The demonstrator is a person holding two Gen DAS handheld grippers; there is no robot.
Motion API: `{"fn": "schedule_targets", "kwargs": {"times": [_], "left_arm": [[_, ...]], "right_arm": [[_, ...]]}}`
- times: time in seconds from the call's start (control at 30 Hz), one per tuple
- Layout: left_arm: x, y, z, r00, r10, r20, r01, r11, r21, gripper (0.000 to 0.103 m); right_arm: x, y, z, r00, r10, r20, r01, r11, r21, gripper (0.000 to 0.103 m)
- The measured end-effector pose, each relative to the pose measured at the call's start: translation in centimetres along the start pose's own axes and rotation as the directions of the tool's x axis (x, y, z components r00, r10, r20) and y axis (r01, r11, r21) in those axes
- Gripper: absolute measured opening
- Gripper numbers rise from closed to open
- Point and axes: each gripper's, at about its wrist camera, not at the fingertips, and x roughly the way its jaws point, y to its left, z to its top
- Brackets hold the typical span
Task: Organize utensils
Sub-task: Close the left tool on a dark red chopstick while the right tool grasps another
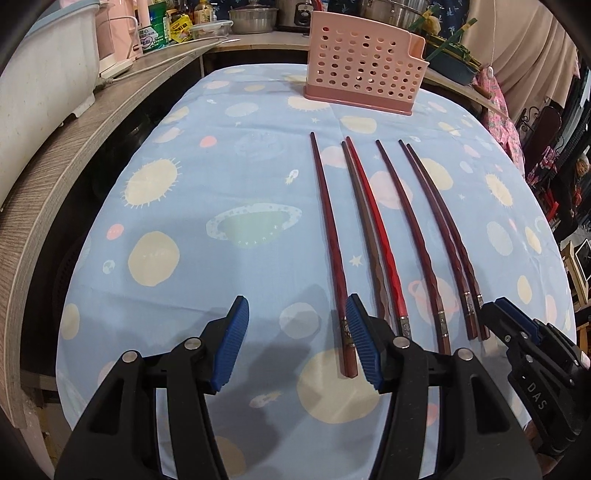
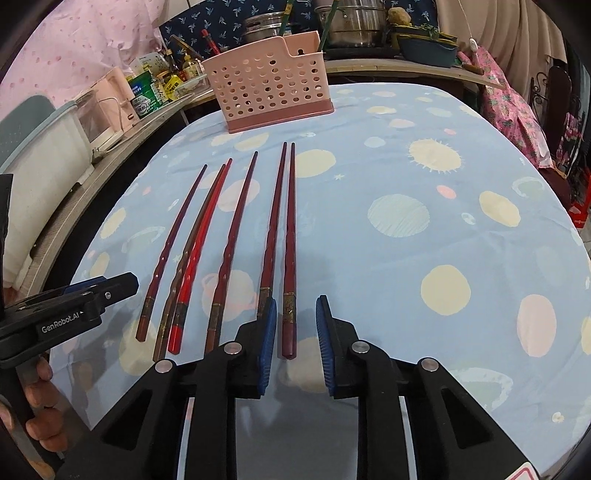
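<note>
My surface point(image 1: 221, 155) wears a blue planet-print cloth, with cooking pots point(image 1: 253, 18) and bottles point(image 1: 162, 26) crowding the shelf behind. Six chopsticks point(image 1: 402, 221) lie side by side pointing at the pink perforated holder point(image 1: 364, 68) at the far edge, nothing between them. My left gripper point(image 1: 297, 343) hangs open beside the leftmost handle; my right gripper point(image 2: 295, 347) is open, straddling the rightmost chopstick point(image 2: 290, 251).

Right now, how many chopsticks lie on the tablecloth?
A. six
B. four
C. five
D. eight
A: six chopsticks lie side by side on the tablecloth, in front of the pink holder, and neither the left gripper nor the right gripper holds one.
</note>
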Motion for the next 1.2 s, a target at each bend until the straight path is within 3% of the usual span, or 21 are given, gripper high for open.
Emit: {"fn": "schedule_targets", "kwargs": {"times": [0.4, 0.87, 1.0, 1.2], "left_arm": [[0.2, -0.7, -0.6, 1.000, -0.019, -0.009, 0.019, 1.000, 0.015, 0.059], [1.3, -0.9, -1.5, 1.000, 0.021, -0.022, -0.020, 0.999, 0.039, 0.058], [1.2, -1.0, -1.6, 0.999, 0.047, -0.009, -0.046, 0.997, 0.056, 0.049], [1.1, -0.6, -1.4, 0.999, 0.042, -0.011, -0.042, 0.998, 0.053, 0.021]], "right_arm": [[0.3, -0.1, -0.5, 1.000, -0.028, -0.003, 0.028, 1.000, -0.011, 0.007], [0.2, -0.2, -0.8, 0.999, -0.033, 0.001, 0.033, 0.999, -0.008, 0.007], [0.2, -0.2, -0.8, 0.999, -0.035, 0.001, 0.035, 0.999, -0.010, 0.007], [0.1, 0.0, -1.0, 0.999, -0.045, 0.001, 0.045, 0.999, -0.016, 0.007]]}}
